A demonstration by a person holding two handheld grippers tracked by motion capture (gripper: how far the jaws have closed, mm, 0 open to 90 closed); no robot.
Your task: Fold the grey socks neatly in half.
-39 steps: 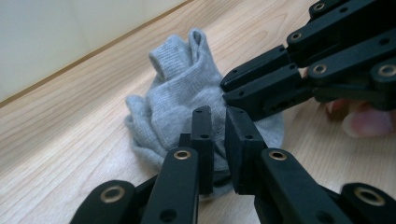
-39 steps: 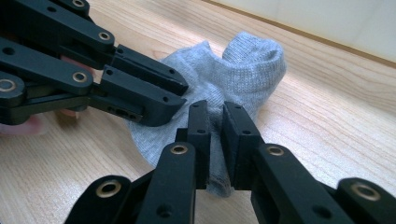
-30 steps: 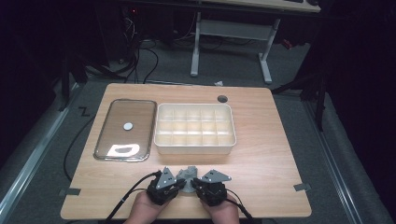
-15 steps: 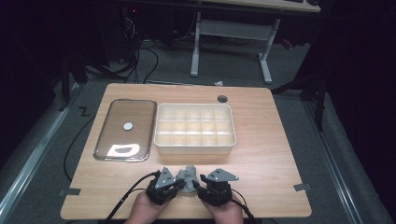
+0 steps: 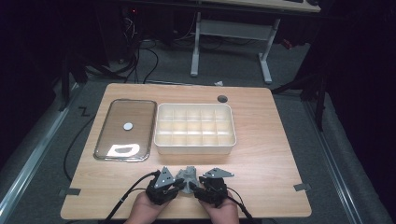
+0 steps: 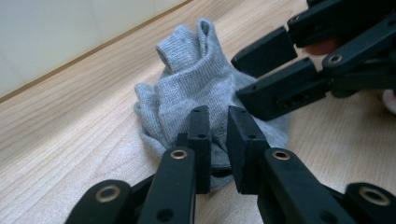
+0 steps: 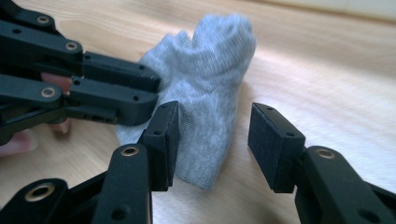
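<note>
A crumpled grey sock (image 5: 188, 175) lies on the wooden table (image 5: 273, 158) near its front edge, between my two grippers. My left gripper (image 5: 180, 183) comes at it from the left, its jaws nearly together and pinching the sock's near edge (image 6: 196, 88). In the left gripper view the left gripper (image 6: 219, 140) holds fabric in the narrow gap. My right gripper (image 5: 198, 185) stands open at the sock's right side. In the right gripper view the sock (image 7: 210, 74) hangs partly between the wide-apart jaws of the right gripper (image 7: 215, 140), close to the left one.
A white tray (image 5: 194, 146) divided into several compartments stands mid-table behind the sock. Left of it lies a shiny metal tray (image 5: 145, 116) with a small white disc (image 5: 128, 126) on it. A round cable hole (image 5: 222, 98) sits near the far edge.
Almost nothing: both hands stay at the front edge with the sock between them, and the right gripper has only nudged slightly.
</note>
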